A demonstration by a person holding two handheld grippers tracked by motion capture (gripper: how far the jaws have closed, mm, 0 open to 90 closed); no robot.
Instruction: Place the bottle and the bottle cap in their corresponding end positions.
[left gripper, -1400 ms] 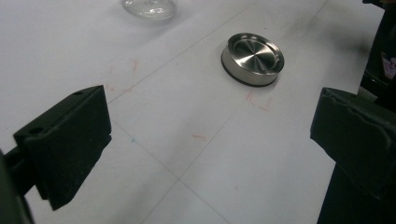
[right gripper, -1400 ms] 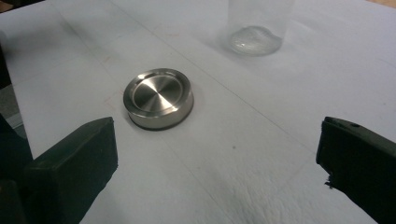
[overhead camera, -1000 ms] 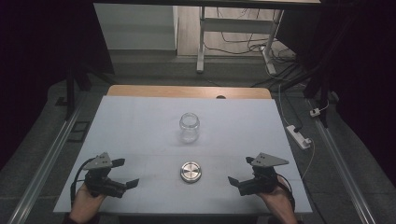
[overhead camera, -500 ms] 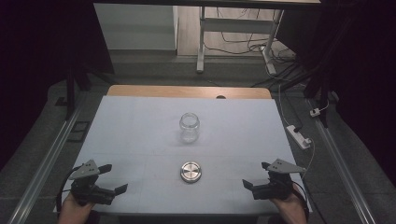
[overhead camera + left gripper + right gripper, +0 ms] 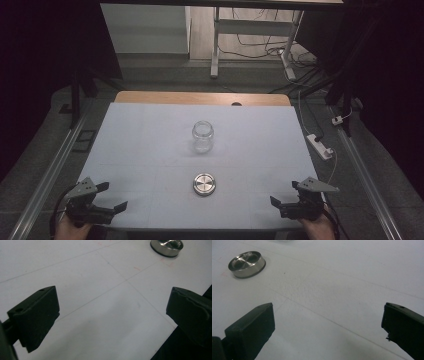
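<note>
Fingers [image 5: 37, 315] of the left gripper [image 5: 102, 207]: spread, nothing being held. Right gripper [image 5: 285, 206]: likewise spread and empty, both being kept low at the near table [image 5: 150, 145] corners, seemingly in readiness. Metal lid [image 5: 204, 184]: lying between them, apart from both. Glass jar [image 5: 202, 136]: standing upright and open beyond the lid, probably awaiting capping.

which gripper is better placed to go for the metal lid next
Right, narrowly. The right gripper sits open at the near right edge, and the metal lid looks slightly closer to it than to the open left gripper. The glass jar stands farther back, untouched.
</note>
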